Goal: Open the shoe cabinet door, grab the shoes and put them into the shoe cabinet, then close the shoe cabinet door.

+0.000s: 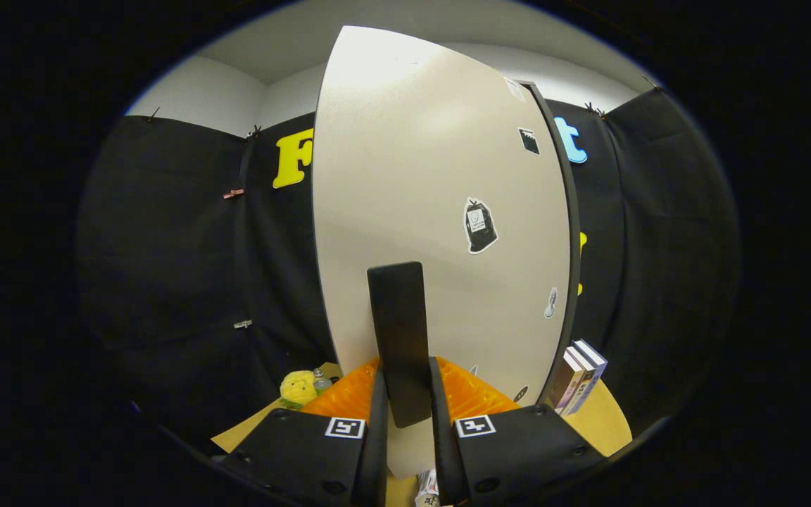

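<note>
Shoe cabinet door (434,211) fills frame centre, contents hidden. Fingers (377,422) narrowly parted, clamped on the door's dark handle (398,338); books (578,377) lower right on bench (602,422).

Door handle (402,338) between the tongs (405,415); books (578,377) right of door (441,211) (plush toy (298,389) left).

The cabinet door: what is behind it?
Beside the cabinet door, whose handle the gripper grips, stand books and a yellow toy. The door covers the inside.
</note>
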